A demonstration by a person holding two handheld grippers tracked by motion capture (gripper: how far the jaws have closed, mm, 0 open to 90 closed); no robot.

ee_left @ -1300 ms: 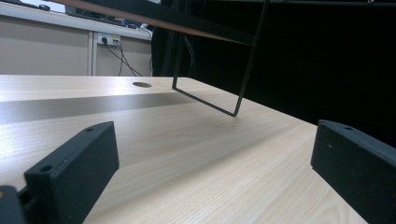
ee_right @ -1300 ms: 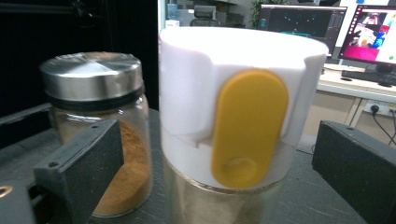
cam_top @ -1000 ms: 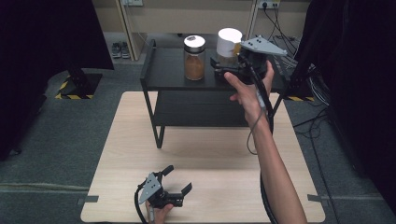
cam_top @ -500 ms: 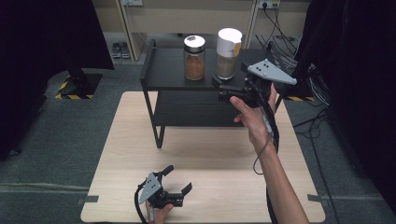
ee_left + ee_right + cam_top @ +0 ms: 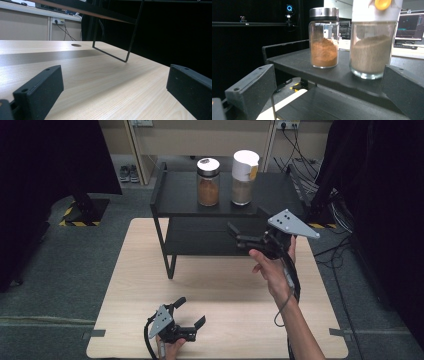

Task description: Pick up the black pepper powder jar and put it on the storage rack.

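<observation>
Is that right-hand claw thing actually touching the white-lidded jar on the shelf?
Apart. In the right gripper view the open jaws of the right gripper stand short of the white-lidded jar, with bare shelf between. The high view agrees.

The white-lidded jar is cut off at the top edge.

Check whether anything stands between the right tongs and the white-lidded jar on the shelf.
Nothing visible does. The right tongs hang open in front of the shelf, below its top board, and the white-lidded jar stands beside the steel-lidded jar, open air before it.
</observation>
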